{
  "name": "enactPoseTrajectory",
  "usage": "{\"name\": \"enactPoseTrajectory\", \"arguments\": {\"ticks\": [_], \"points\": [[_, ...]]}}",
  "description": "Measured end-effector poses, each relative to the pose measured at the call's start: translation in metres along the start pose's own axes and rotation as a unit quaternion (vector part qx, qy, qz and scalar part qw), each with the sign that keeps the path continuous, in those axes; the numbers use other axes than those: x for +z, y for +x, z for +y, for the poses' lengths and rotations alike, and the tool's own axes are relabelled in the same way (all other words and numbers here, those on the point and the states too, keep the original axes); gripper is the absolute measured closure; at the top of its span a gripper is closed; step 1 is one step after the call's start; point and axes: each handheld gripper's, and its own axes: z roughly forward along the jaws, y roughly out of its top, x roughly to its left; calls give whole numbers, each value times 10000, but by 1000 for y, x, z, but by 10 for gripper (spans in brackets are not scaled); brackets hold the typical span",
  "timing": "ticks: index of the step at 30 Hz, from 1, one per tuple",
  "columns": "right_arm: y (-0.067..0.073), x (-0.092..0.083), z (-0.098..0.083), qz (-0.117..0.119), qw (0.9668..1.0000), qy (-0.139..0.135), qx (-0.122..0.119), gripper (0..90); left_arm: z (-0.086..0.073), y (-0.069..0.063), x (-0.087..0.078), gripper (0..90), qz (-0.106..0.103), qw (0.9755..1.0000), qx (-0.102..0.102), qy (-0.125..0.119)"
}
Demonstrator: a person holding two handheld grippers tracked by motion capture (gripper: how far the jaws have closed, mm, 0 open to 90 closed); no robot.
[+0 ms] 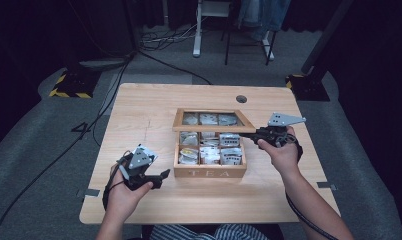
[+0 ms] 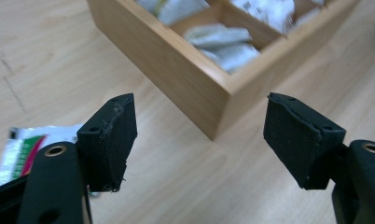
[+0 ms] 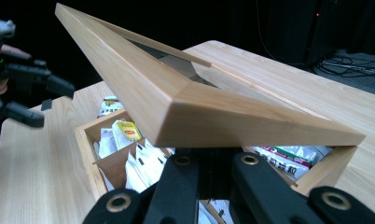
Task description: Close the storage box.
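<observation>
- Wooden tea box (image 1: 209,173) as landmark, sitting mid-table (image 1: 154,100), compartments packed with tea bags (image 1: 209,154).
- Hinged lid (image 1: 212,120) raised at the box's far side, propped up to keep the compartments reachable.
- Right gripper (image 1: 255,133) at the box's right edge, jaws clamped shut on the lid's frame, apparently acting as the prop.
- Left gripper (image 1: 163,175) just off the box's front-left corner, jaws spread apart with nothing between them.
- Loose tea sachet (image 2: 22,149) flat on the table, left of the box, beside the left gripper's jaw; likely just set out.
- No earlier motion told here.
</observation>
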Motion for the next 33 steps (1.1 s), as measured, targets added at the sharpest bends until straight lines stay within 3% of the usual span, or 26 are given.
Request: {"name": "enactPoseTrajectory", "arguments": {"ticks": [4,8,16,23,27,33], "points": [[0,-2,-2,-31,10000,44,24,900,-11,-12,8,266,-253,9996,81,94],[2,-3,-4,-41,9999,107,31,900,-20,-20,20,266,-447,9981,243,344],[4,-7,-7,-70,9998,189,66,900,-30,-29,38,266,-735,9952,264,595],[5,-10,-11,-69,9993,336,136,900,-34,-28,45,249,-615,9946,278,785],[5,-13,-14,-78,9991,385,164,900,-36,-27,51,230,-525,9927,333,1036],[6,-17,-20,-85,9981,552,249,900,-38,-24,52,214,-581,9939,272,901]]}}
